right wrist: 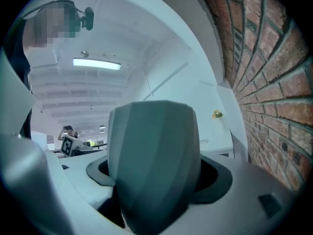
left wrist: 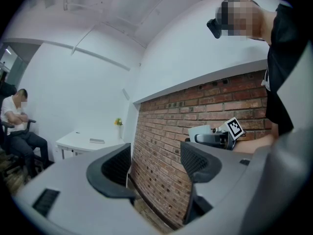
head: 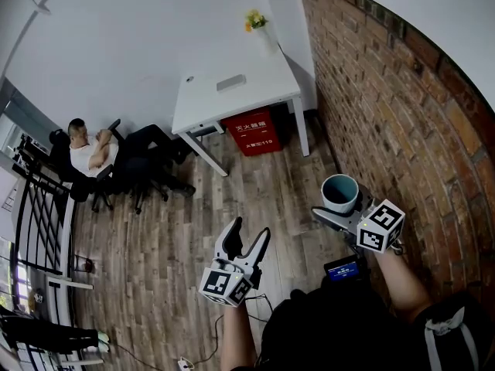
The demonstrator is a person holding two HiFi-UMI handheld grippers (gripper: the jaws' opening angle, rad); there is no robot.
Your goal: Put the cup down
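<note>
Teal-grey cup (head: 339, 192) clamped in right hand-held gripper (head: 338, 211), lower right of frame, high over wood floor (head: 178, 230); left hand-held gripper (head: 250, 231) gaping, empty. Risks falling and breaking if released before reaching white worktop (head: 203, 99), upper centre.

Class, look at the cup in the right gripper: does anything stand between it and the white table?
Nothing visible does. The right gripper holds the cup in the air; only open wooden floor lies between it and the white table.

White table (head: 232, 99) beside brick wall (head: 387, 107)
</note>
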